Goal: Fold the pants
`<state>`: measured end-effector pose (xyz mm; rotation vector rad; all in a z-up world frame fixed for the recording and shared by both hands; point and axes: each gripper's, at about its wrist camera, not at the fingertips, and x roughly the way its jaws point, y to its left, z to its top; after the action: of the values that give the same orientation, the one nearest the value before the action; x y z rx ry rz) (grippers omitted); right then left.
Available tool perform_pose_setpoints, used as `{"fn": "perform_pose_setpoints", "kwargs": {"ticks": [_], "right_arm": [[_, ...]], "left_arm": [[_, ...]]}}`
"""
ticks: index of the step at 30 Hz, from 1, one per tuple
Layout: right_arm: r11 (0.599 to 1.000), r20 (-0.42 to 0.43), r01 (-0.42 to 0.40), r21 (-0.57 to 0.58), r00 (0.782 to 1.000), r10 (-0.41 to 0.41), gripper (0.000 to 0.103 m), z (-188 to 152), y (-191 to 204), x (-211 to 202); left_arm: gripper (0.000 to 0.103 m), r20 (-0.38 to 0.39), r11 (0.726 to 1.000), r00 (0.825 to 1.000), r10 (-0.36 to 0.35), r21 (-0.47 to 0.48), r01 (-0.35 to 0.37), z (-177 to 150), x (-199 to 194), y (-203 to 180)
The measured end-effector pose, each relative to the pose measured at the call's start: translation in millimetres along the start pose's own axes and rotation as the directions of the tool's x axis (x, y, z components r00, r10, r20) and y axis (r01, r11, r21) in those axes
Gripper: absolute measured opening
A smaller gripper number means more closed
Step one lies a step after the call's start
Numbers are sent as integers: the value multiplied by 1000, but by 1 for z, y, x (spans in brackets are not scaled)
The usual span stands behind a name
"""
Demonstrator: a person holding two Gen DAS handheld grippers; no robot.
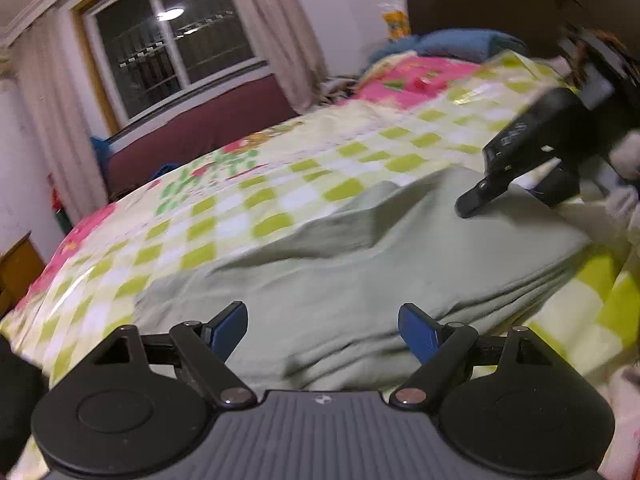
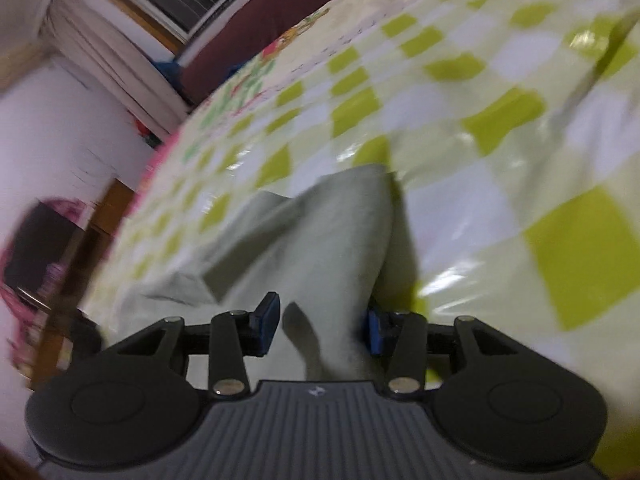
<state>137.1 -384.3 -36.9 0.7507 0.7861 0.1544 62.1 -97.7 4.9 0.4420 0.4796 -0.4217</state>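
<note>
My right fingers (image 2: 318,326) pinch a fold of the pale green pants (image 1: 360,264) on the bed (image 1: 240,184), left fingers (image 1: 322,330) wide open, empty, over the near edge, pants running crosswise toward the right.

Dim indoor light, glare on the glossy bedspread (image 2: 472,128), heavy motion blur, fisheye-bent edges.

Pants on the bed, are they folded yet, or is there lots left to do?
Partly. The pale green pants lie wrinkled on the checked bed cover, seemingly doubled over, though blur hides the layers. A ridge of cloth sits between the right gripper fingers; whether it is pinched is unclear. The left gripper is open above the pants, holding nothing. Still left: smoothing and finishing the fold.
</note>
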Motion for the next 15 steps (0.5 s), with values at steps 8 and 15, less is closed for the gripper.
{"fn": "perform_pose_setpoints", "kwargs": {"ticks": [8,15], "right_arm": [[989,25,146,24,989,-147,8,10,-40,-49],[994,66,-1,109,998,-6,33,14,-61,-53]], "left_arm": [[97,-122,972,972,-199,100,212,13,22,-53],[97,-78,976,981,-175,119,184,30,19,-54]]}}
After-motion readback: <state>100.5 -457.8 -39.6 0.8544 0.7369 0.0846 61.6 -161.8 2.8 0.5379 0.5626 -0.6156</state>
